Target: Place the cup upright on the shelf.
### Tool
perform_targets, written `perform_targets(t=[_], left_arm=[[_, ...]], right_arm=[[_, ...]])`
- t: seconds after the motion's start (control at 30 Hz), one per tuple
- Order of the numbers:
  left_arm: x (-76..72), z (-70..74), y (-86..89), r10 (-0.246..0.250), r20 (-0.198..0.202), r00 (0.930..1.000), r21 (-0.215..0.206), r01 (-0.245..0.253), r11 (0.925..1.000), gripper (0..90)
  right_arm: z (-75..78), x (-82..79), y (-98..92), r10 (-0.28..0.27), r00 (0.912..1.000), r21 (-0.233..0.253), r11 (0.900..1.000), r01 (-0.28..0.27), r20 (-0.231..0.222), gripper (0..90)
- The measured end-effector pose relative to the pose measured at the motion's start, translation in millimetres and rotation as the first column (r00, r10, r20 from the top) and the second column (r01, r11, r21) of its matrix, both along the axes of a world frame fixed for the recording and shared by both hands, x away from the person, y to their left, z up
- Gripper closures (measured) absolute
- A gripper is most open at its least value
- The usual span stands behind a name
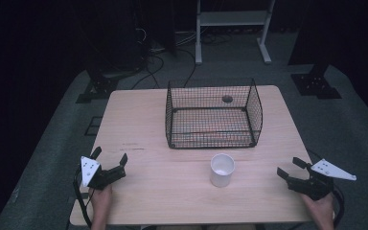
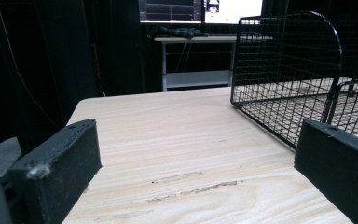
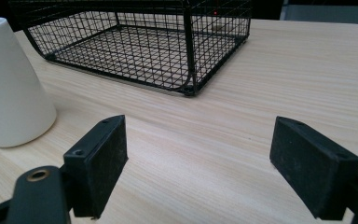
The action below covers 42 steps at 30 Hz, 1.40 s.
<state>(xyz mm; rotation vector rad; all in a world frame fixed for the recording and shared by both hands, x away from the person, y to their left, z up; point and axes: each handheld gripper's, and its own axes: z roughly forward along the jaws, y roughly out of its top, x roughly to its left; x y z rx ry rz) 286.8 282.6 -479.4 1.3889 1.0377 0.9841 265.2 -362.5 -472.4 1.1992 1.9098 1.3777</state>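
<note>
The white cup (image 1: pixel 222 169) stands upright on the table (image 1: pixel 172 196), just in front of the wire basket (image 1: pixel 213 114) (between the two claws). The right claw (image 1: pixel 291 168) rests well apart to its right, jaws spread and empty; the left claw (image 1: pixel 109 157) rests farther off, also spread.

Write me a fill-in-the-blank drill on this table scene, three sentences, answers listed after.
1. The white cup stands on the table just in front of the black wire ____.
2. The left gripper and the right gripper both have their jaws ____.
3. Of the two grippers, the ____ one is nearer the cup.

Missing words: basket; open; right
</note>
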Motion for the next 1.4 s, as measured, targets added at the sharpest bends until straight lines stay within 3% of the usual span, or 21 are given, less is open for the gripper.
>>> perform_targets(t=[0.43,0.77,1.1,1.2,1.37,1.4], left_arm=[[-0.8,0.0,-0.3,-0.004,0.0,1.0,0.001,0.004,1.0,0.0],[-1.5,-0.1,0.6,-0.008,0.004,1.0,-0.005,0.008,1.0,0.0],[-1.4,-0.1,1.5,-0.009,0.004,0.9999,-0.013,0.01,0.9999,0.0],[-1.6,-0.1,1.5,-0.01,0.005,0.9999,-0.013,0.01,0.9999,0.0],[-1.6,-0.1,1.7,-0.011,0.005,0.9999,-0.013,0.011,0.9999,0.0],[-1.6,-0.1,2.0,-0.012,0.005,0.9999,-0.015,0.012,0.9998,0.0]], right_arm=[[13.4,4.7,7.0,0.032,0.9995,-0.017,0.999,-0.032,0.003,14.6],[26.6,4.4,28.7,0.12,0.9928,-0.019,0.993,-0.119,0.009,13.0],[34.4,1.6,52.5,0.205,0.9788,-0.079,0.976,-0.204,0.003,9.0],[37.3,1.6,63.6,0.249,0.9684,-0.108,0.963,-0.248,0.001,7.9],[36.6,3.1,70.8,0.277,0.9607,-0.105,0.955,-0.277,-0.015,5.2],[36.8,2.8,74.1,0.295,0.9553,-0.098,0.95,-0.295,-0.018,3.5]])
